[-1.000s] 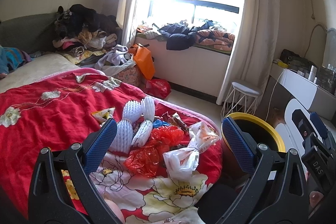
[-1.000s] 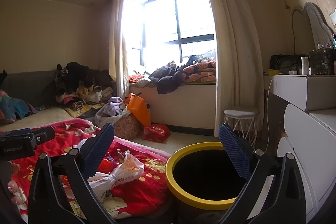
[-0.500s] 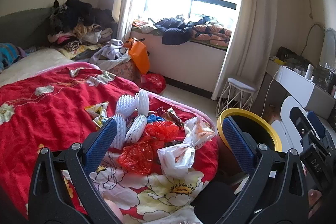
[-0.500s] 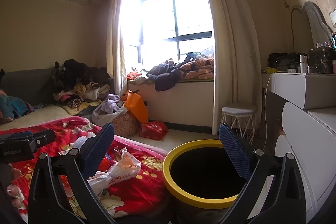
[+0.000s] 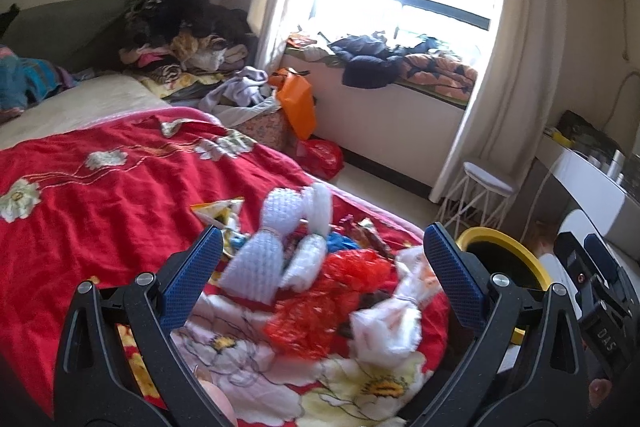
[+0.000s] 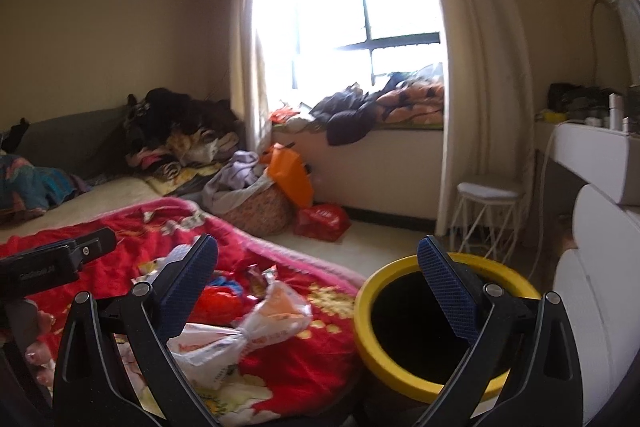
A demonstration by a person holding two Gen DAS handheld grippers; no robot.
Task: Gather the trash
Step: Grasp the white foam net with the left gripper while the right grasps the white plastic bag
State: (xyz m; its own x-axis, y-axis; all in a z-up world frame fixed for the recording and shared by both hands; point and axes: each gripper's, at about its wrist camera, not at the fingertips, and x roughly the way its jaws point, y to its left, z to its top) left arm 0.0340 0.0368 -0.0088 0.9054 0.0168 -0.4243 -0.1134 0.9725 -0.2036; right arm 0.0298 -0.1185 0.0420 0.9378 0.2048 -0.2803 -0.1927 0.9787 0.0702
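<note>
A pile of trash lies on the red flowered bedspread (image 5: 100, 195): white foam fruit nets (image 5: 276, 239), a crumpled red plastic bag (image 5: 320, 303), a knotted white plastic bag (image 5: 396, 319) and several snack wrappers (image 5: 218, 211). My left gripper (image 5: 320, 267) is open and empty, above and short of the pile. A black bin with a yellow rim (image 6: 436, 331) stands on the floor beside the bed; it also shows in the left wrist view (image 5: 504, 259). My right gripper (image 6: 320, 287) is open and empty, between the white bag (image 6: 248, 331) and the bin.
A white dresser (image 6: 592, 291) stands right of the bin. A white wire stool (image 6: 486, 211) stands by the curtain. Clothes are heaped at the head of the bed (image 5: 184, 39) and on the window sill (image 5: 392, 63). An orange bag (image 5: 296, 103) and a red bag (image 5: 320, 155) are on the floor.
Both grippers have moved forward and left toward the trash pile, which looks larger in the left wrist view. Both stay open and empty.
</note>
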